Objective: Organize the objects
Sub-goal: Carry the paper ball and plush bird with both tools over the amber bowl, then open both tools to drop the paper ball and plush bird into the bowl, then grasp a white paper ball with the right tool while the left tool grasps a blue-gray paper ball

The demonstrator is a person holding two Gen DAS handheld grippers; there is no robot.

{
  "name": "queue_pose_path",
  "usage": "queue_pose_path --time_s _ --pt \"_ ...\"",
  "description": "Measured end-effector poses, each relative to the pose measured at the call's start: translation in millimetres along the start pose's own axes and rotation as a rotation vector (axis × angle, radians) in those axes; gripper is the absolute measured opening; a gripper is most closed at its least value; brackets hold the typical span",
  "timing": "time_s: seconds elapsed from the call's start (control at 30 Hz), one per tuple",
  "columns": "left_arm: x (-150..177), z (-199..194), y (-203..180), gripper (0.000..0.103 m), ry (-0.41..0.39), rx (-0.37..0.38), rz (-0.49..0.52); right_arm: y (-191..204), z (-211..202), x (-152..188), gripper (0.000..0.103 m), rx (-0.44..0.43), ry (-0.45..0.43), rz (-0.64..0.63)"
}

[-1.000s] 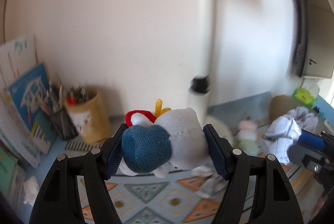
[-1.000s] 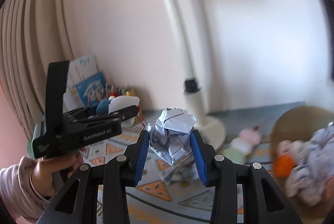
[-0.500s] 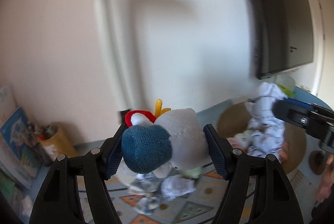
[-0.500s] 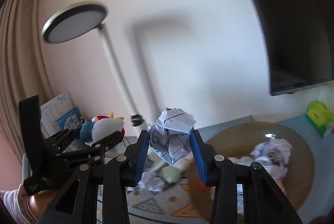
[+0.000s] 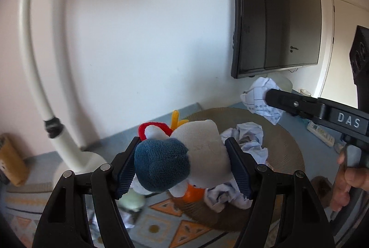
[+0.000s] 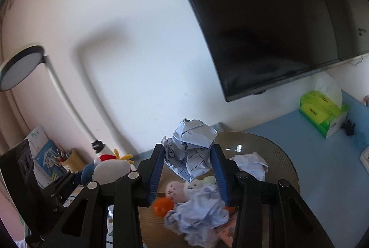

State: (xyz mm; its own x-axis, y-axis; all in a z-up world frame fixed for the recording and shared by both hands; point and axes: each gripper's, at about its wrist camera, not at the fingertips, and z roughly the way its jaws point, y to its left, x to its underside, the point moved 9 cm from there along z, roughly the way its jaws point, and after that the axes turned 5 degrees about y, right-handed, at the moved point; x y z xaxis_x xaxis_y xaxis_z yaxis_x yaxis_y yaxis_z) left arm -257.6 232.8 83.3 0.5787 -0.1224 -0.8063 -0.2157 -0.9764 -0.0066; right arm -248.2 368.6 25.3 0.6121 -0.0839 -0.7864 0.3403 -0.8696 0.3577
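Holding: the left claw (image 5: 182, 169) squeezes one plush toy (image 5: 184, 155); the right claw (image 6: 188, 169) squeezes one crumpled paper ball (image 6: 190, 148).
Where: both are up in the air over the round basket (image 6: 283, 160).
In the basket: two more paper balls, one orange ball (image 6: 162, 206), two small soft toys.
Around: one white lamp (image 5: 57, 139), one black screen (image 6: 276, 17), one green tissue box (image 6: 322, 113).
Surface: blue tabletop (image 6: 322, 155), patterned mat (image 5: 161, 225), white wall.

Plush toy (image 5: 184, 160) white, blue; paper ball (image 6: 191, 151) white, blue-lined
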Motion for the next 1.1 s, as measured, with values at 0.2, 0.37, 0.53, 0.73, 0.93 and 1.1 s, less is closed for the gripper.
queue_pose_path --time_s 0.2,0.37,0.53,0.73,0.93,1.1 --pt "10.6 34.5 -9.1 0.091 0.098 0.105 -0.019 -6.5 40.5 -2.0 0.085 0.022 0.086 0.011" --pt "24.4 44.5 -20.8 0.102 0.157 0.139 0.041 -6.4 48.5 -1.4 0.103 0.08 0.071 0.0" --pt "26.3 39.5 -18.0 0.102 0.146 0.111 0.059 4.5 48.9 3.5 0.103 0.072 0.081 0.004" --pt "34.7 15.1 15.2 0.102 0.121 0.062 0.034 33.3 44.1 7.2 0.103 0.073 0.083 -0.043" --pt "33.8 -14.6 90.5 0.102 0.094 -0.035 -0.019 84.9 37.8 12.8 0.103 0.047 0.075 -0.117" --pt "46.4 -25.3 159.2 0.102 0.124 -0.162 -0.06 126.3 39.3 32.7 0.103 0.015 0.079 -0.181"
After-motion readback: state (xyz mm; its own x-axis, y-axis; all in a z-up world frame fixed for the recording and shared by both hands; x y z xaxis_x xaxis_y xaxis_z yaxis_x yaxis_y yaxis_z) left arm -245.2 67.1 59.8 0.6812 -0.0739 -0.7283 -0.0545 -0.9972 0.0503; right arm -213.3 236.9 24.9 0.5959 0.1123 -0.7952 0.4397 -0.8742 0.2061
